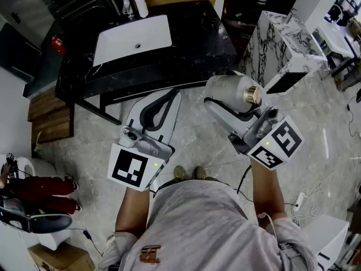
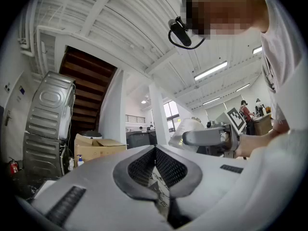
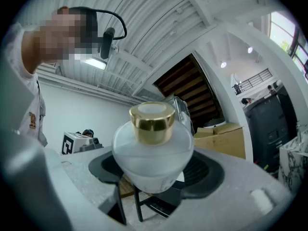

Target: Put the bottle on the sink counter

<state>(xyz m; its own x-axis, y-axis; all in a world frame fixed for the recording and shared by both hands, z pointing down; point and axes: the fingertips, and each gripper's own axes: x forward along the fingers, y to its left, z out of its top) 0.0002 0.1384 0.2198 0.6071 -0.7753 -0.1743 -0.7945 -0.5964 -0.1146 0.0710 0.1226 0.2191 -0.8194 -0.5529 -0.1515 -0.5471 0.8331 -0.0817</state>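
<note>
A frosted white bottle (image 1: 224, 89) with a gold cap (image 1: 252, 95) lies sideways in my right gripper (image 1: 228, 103), which is shut on its body; it hangs over the floor just in front of the counter's right end. In the right gripper view the bottle (image 3: 153, 150) fills the gap between the jaws, cap toward the camera. The black marble sink counter (image 1: 194, 44) with its white basin (image 1: 132, 38) stands ahead. My left gripper (image 1: 168, 97) is shut and empty, low in front of the counter; its pads (image 2: 144, 165) meet in the left gripper view.
A pump bottle (image 1: 140, 3) and faucet (image 1: 127, 5) stand at the counter's back edge. A white marble cabinet (image 1: 287, 41) flanks the right, wooden steps (image 1: 51, 117) the left. Cables (image 1: 307, 199) trail on the floor. A cardboard box (image 2: 96, 148) shows in the left gripper view.
</note>
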